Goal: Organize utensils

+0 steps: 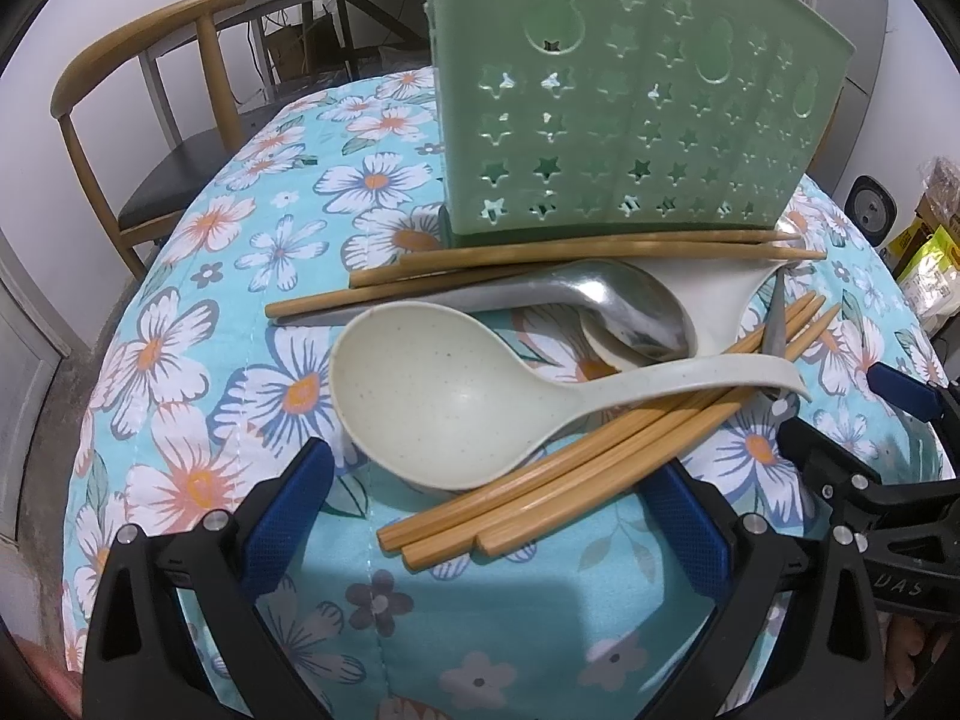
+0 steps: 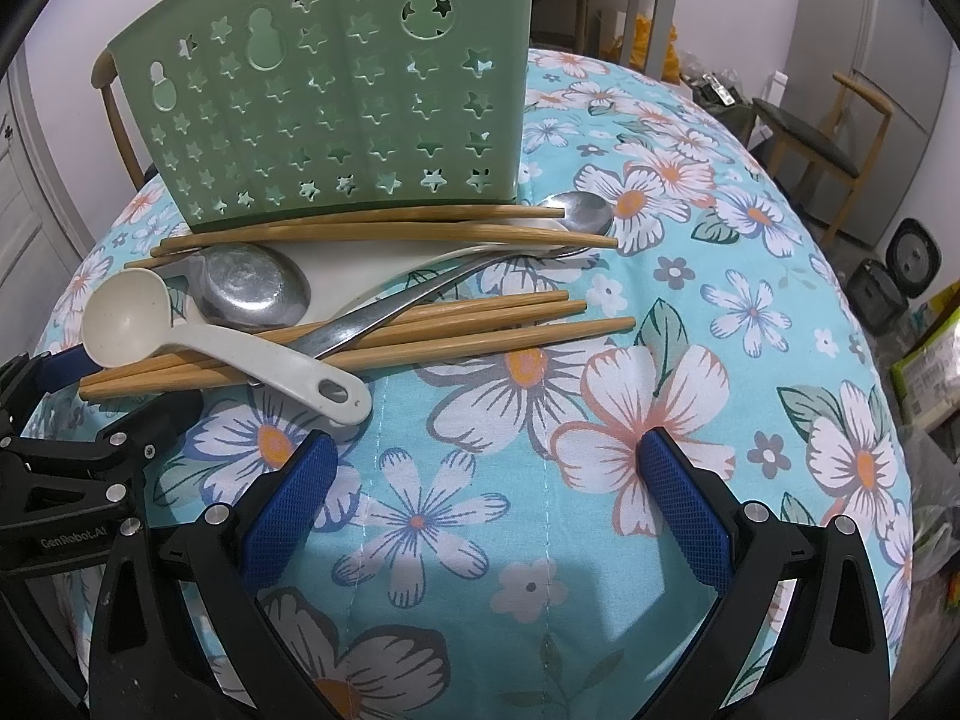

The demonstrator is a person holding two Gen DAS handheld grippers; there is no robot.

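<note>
While both grippers hover low over the floral tablecloth [image 2: 690, 276], neither has hold of anything. Left gripper [image 1: 489, 501]: jaws spread wide, blue pads on either side of the near ends of a bundle of bamboo chopsticks [image 1: 600, 468] at lower centre of the left wrist view, no contact seen. Right gripper [image 2: 489, 483]: jaws equally wide, only cloth between them, lower centre of the right wrist view.

Green utensil holder [image 1: 606, 114], star-perforated, stands upright at top centre of the left view. Just in front of its base lies another pair of chopsticks [image 1: 540, 255], running left to right. Below those, mid-frame, sits a metal spoon [image 1: 624, 306], bowl resting in a white ceramic spoon [image 1: 714, 294]. Speckled cream ladle [image 1: 444, 396] lies across the chopstick bundle, bowl toward centre left. In the right view a second metal spoon [image 2: 579, 213] shows beside the holder's right corner. Wooden chair [image 1: 150, 72] in upper left of the left view.
</note>
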